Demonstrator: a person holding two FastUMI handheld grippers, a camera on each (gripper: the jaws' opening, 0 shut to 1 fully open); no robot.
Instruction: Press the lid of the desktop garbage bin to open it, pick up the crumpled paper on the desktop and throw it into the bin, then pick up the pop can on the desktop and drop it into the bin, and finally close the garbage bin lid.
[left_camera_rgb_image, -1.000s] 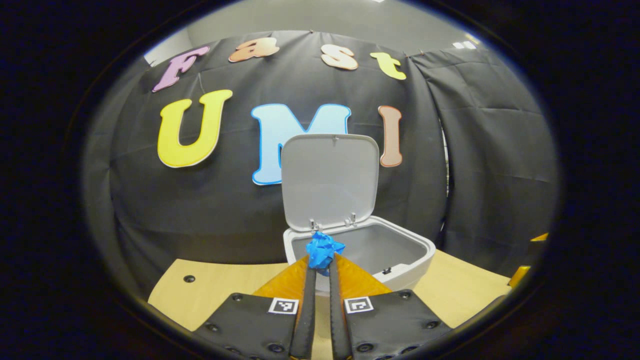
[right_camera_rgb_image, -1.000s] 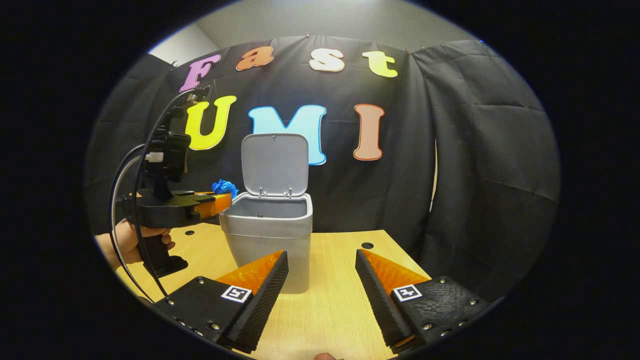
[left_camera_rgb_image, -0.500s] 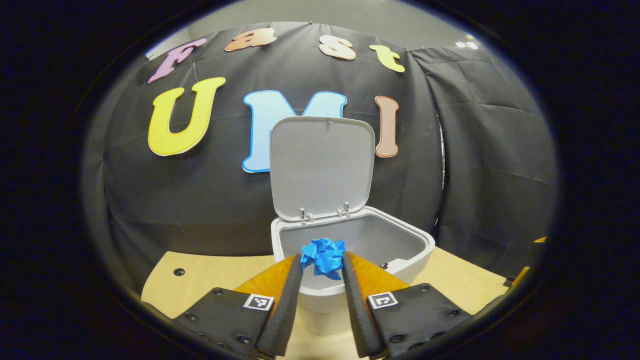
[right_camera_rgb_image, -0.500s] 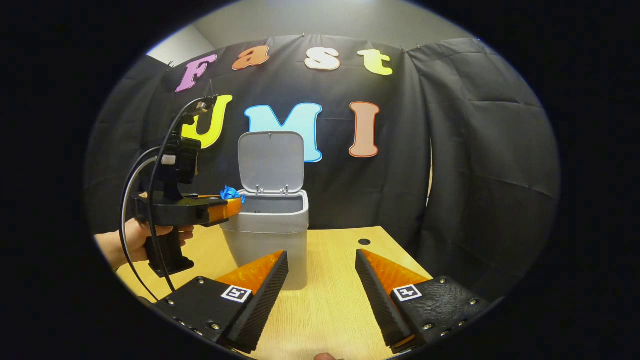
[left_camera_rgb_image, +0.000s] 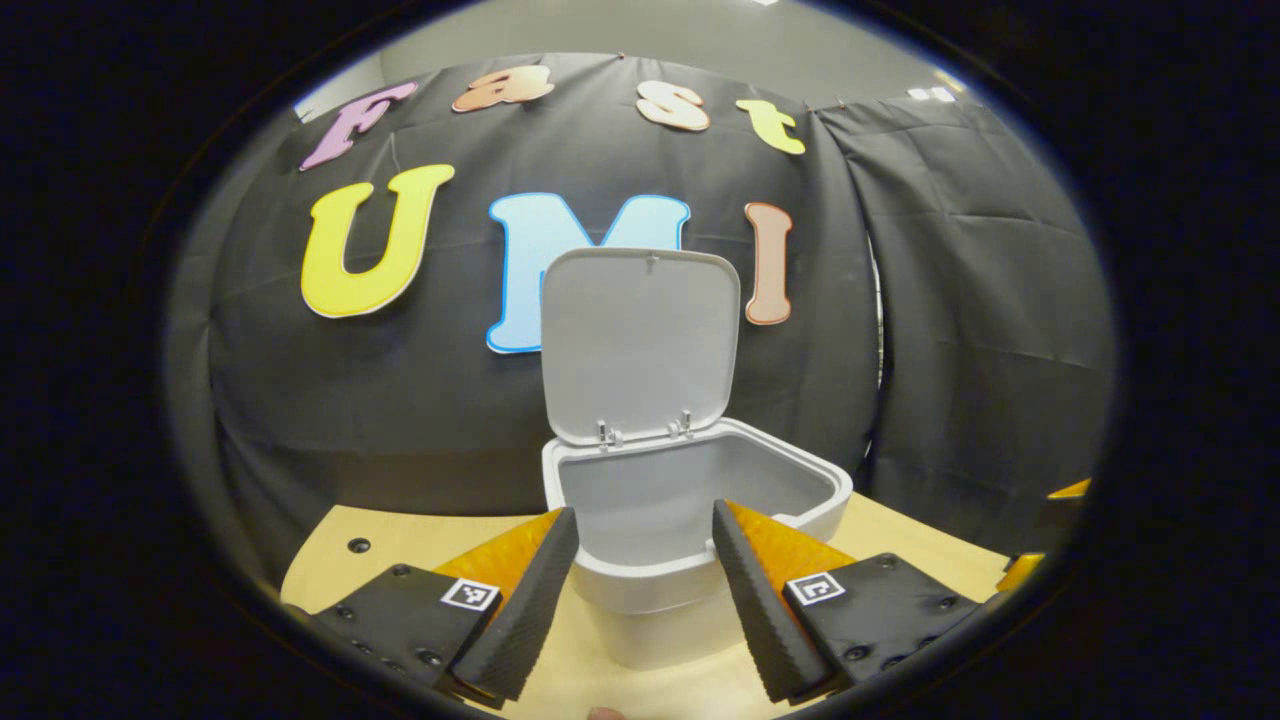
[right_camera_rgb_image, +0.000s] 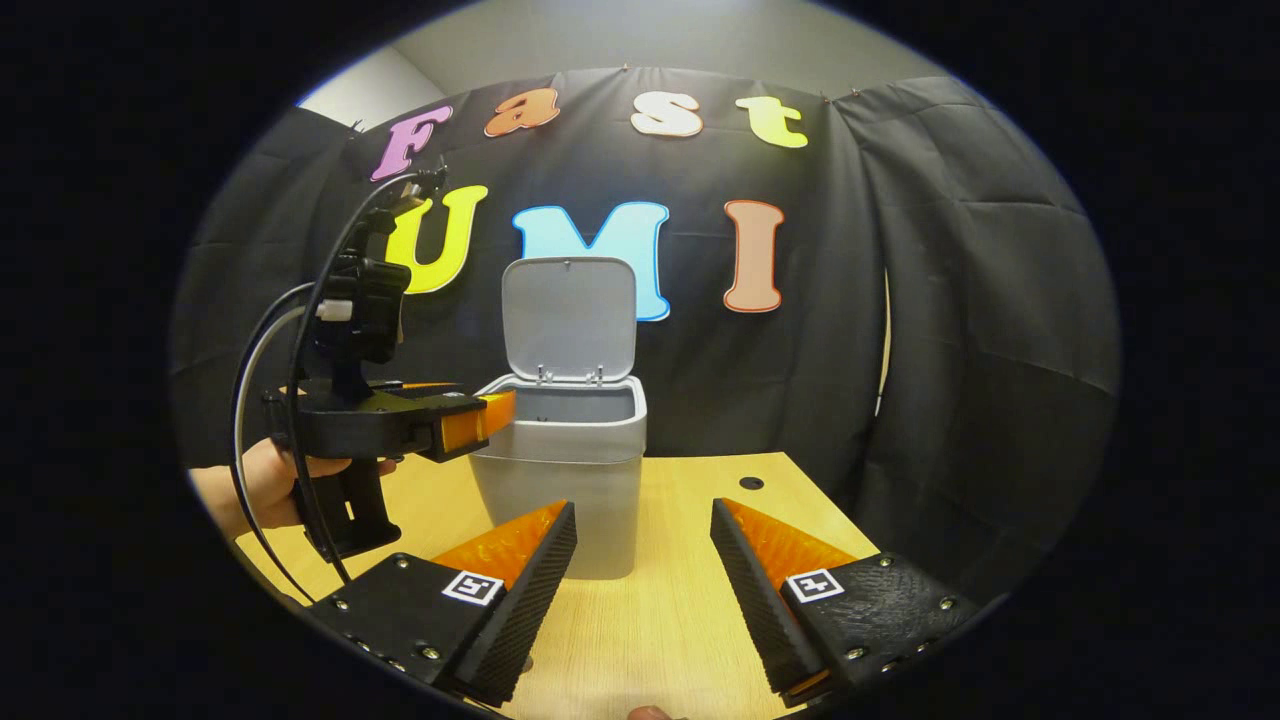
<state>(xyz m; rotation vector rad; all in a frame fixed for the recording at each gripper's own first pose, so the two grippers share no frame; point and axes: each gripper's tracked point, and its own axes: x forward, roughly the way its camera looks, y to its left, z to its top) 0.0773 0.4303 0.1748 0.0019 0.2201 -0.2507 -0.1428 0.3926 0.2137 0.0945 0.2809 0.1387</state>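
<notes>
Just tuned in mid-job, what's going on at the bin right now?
A person is working with two handheld grippers at a grey desktop bin on the wooden table. The bin's lid stands open. The left gripper hovers at the bin's front rim, jaws open with nothing between them. The right gripper waits low over the table in front of the bin, also open and holding nothing. The person's hand grips the left gripper's handle.

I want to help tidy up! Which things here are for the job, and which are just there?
For the job:
bin, lid up
left gripper, open at the bin
right gripper, open

Just there:
table
black cloth wall
</notes>
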